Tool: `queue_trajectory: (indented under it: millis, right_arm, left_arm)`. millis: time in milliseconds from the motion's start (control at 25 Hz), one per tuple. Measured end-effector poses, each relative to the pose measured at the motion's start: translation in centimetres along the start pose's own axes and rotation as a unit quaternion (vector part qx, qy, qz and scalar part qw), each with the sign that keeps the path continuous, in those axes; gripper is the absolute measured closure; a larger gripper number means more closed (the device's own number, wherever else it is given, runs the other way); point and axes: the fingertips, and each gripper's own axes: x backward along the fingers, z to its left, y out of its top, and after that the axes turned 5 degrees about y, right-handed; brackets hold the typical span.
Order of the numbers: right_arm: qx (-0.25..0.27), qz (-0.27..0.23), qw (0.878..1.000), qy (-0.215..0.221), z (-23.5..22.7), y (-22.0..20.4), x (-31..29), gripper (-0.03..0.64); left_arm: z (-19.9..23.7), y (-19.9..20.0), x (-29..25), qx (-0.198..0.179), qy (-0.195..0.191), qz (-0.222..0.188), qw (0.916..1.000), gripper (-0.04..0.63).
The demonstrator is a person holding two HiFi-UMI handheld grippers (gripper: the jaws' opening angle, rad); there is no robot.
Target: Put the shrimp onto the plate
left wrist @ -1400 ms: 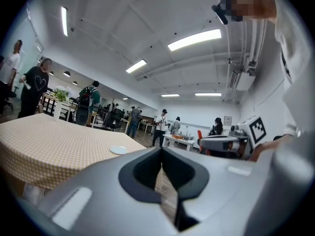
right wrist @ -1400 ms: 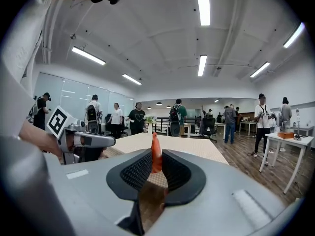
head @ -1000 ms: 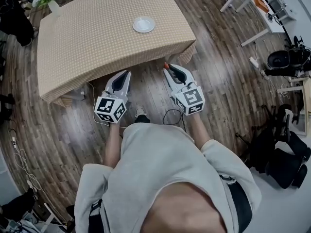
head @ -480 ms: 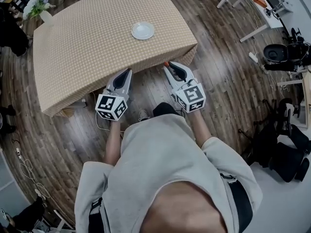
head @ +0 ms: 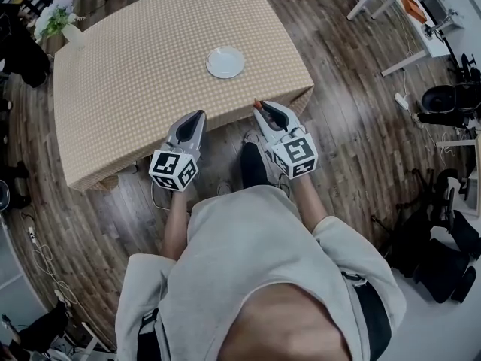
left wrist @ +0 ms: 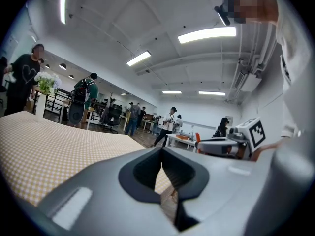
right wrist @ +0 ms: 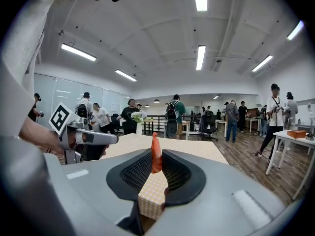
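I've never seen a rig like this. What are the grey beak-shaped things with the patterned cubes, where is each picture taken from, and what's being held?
There is no robot: a person holds a grey two-jaw gripper in each hand, and the patterned cubes are part of them. The top-down picture comes from a camera on the person's head. The other two come from cameras riding on each gripper, looking along its jaws. Ahead stands a table under a tan checked cloth, bearing a round white plate and a vase of white flowers. The right gripper is closed on a small orange shrimp, short of the plate. The left gripper has its jaws together, nothing between them.
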Motion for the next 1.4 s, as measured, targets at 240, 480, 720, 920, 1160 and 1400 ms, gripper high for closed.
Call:
queue_trajectory:
  millis: [240,480,720,920,1160,1400]
  right_arm:
    - [-0.010,0.005,1.000,0.025,-6.1,-0.2,-4.6,0.555]
    - [-0.031,0.018,0.997,0.066,-10.9,-1.1,-8.6,0.555]
    - [-0.035,0.021,0.993,0.113,-14.0,-0.6,-12.7,0.555]
    - [-0.038,0.025,0.990,0.134,-15.8,-0.3,-15.2,0.555]
    - [-0.044,0.039,0.989,0.139,-15.4,-0.3,-18.1,0.555]
    - [-0.049,0.051,0.992,0.101,-14.6,-0.1,-20.4,0.555]
  left_arm:
    - [2.7,1.0,-6.9,0.003,0.024,0.005,0.9997,0.586]
    - [4.9,2.9,-14.0,-0.001,0.055,0.007,0.9985,0.586]
    - [6.3,4.3,-18.8,-0.011,0.086,0.009,0.9962,0.586]
    - [7.3,3.6,-20.4,0.001,0.103,0.020,0.9944,0.586]
    - [10.2,3.3,-20.0,0.017,0.114,0.028,0.9930,0.586]
    - [12.9,3.1,-20.4,0.025,0.075,0.038,0.9961,0.586]
